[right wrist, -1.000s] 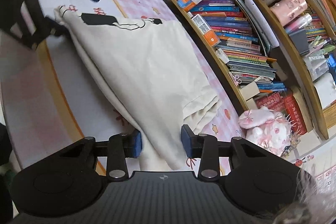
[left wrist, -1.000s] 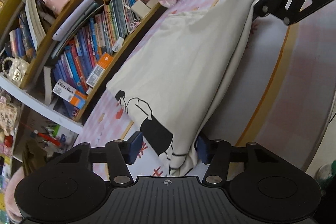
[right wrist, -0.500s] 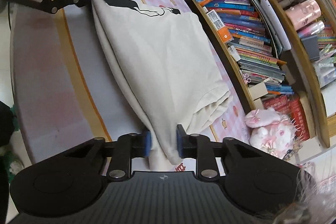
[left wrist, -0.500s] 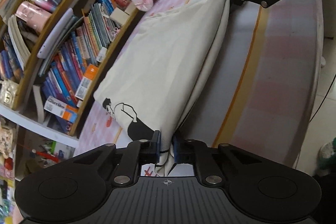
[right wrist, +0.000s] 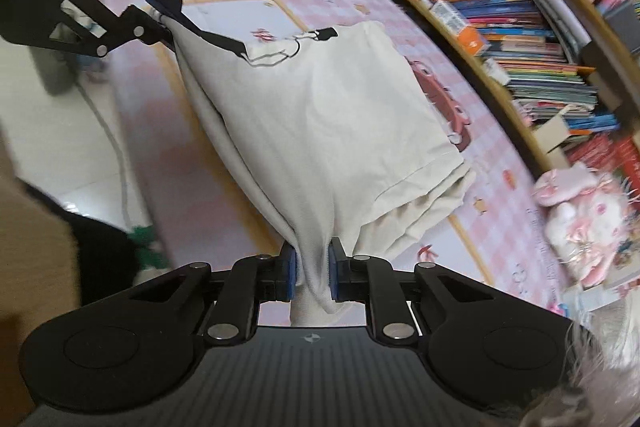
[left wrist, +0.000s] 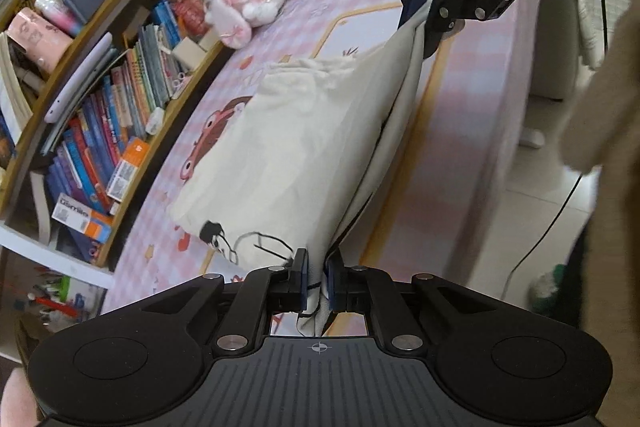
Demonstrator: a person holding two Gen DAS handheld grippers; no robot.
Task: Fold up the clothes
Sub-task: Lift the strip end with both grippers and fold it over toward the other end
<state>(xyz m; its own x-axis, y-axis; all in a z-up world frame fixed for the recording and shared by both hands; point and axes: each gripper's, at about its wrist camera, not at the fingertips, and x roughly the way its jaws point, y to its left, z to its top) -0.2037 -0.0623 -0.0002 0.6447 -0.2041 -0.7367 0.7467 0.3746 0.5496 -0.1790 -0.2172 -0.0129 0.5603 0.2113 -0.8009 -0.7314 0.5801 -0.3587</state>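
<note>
Cream cotton is filling the middle of both views: a folded garment point(left wrist: 304, 147) with a black line drawing printed near one end is being held taut along one edge between the two tools, its far side sagging onto the pink checked tabletop point(left wrist: 460, 163). In the left wrist view the left tool point(left wrist: 318, 281) is pinching the printed end, its jaws nearly together on a thin bunch of fabric and a dark thread, and its jaws have just been closing onto it. In the right wrist view the right tool point(right wrist: 312, 277) is clamping a thicker gather at the hemmed end, having likewise just been closing. Each tool's body is hiding the cloth directly under its own jaws, so how much is caught there is hard to make out. Fabric is covering part of a red cartoon car point(right wrist: 442, 95) printed on the tabletop. Bookshelves point(right wrist: 520, 39) and a pink plush toy point(right wrist: 580, 219) are lying beyond; book titles are blurred. A beige blur at the frame edge is too smeared to identify.
</note>
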